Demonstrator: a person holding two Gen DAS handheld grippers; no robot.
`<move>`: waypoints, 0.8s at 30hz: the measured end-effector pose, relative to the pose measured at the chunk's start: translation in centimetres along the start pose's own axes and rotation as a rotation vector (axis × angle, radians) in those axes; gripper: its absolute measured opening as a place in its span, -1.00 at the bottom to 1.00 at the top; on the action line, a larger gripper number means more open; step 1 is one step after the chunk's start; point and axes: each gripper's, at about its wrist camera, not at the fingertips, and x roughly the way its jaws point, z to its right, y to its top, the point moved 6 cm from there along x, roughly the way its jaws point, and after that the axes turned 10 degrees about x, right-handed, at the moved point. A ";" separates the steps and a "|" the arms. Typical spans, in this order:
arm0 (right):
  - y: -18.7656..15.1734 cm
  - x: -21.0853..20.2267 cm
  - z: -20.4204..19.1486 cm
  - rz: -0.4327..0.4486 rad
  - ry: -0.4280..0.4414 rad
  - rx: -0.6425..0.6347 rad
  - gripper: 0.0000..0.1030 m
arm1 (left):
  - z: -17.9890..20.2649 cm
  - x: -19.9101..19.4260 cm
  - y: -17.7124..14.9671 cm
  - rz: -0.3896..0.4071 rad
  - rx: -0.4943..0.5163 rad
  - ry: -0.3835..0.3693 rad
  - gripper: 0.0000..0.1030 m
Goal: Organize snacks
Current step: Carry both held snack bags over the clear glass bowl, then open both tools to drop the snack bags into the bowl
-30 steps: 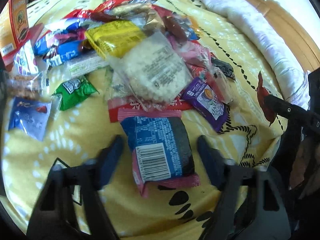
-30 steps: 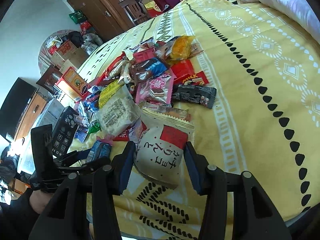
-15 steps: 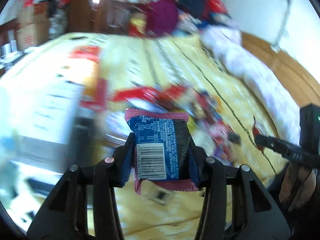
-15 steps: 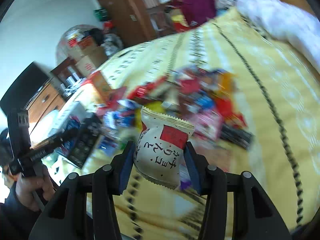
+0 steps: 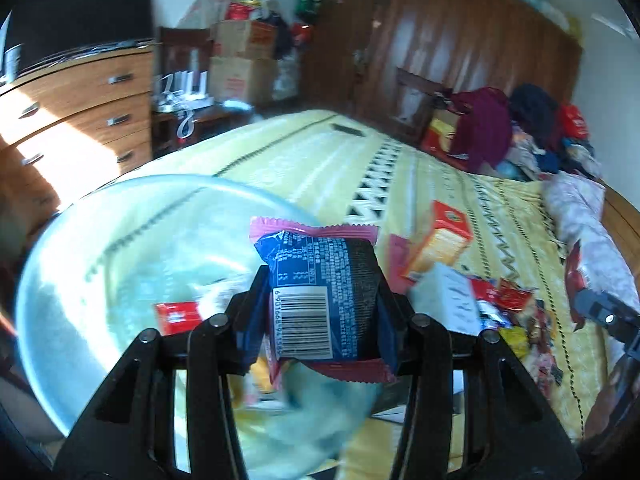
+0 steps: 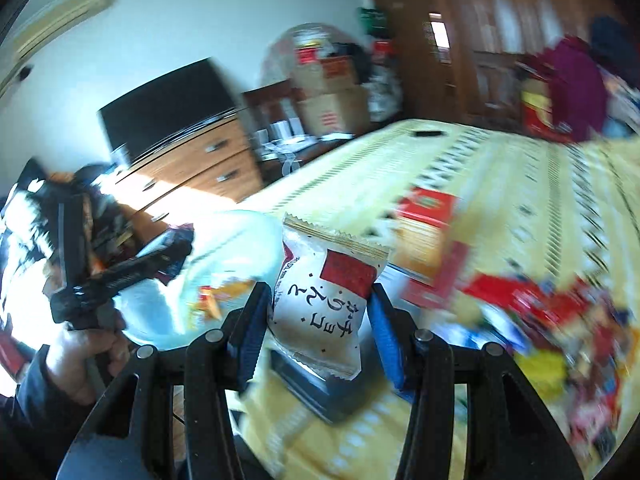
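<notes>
my left gripper (image 5: 320,312) clamped on a blue-and-black barcoded snack packet (image 5: 320,300) over a clear plastic tub (image 5: 80,264) | right gripper (image 6: 316,328) pinching a white snack pouch with a red label (image 6: 324,300)

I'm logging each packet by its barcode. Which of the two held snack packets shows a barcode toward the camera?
The blue packet in the left gripper; the white packet in the right gripper shows only a red patch and black script.

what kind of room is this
Most likely a bedroom: a bed with a yellow patterned bedspread, a wooden chest of drawers beside it, and a dark wooden wardrobe behind.
</notes>
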 end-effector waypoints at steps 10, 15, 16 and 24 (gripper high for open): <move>-1.2 10.7 -11.5 -0.160 0.107 -0.139 0.03 | -3.0 1.5 -2.4 -0.062 -0.036 0.054 -0.08; -2.3 13.1 -12.7 -0.200 0.114 -0.152 0.03 | -4.4 1.1 -2.5 -0.063 -0.039 0.063 -0.08; -2.5 13.4 -12.8 -0.205 0.113 -0.151 0.03 | -4.6 1.1 -2.5 -0.063 -0.042 0.062 -0.08; -2.4 14.5 -13.0 -0.219 0.106 -0.157 0.03 | -5.0 1.0 -2.5 -0.063 -0.048 0.066 -0.07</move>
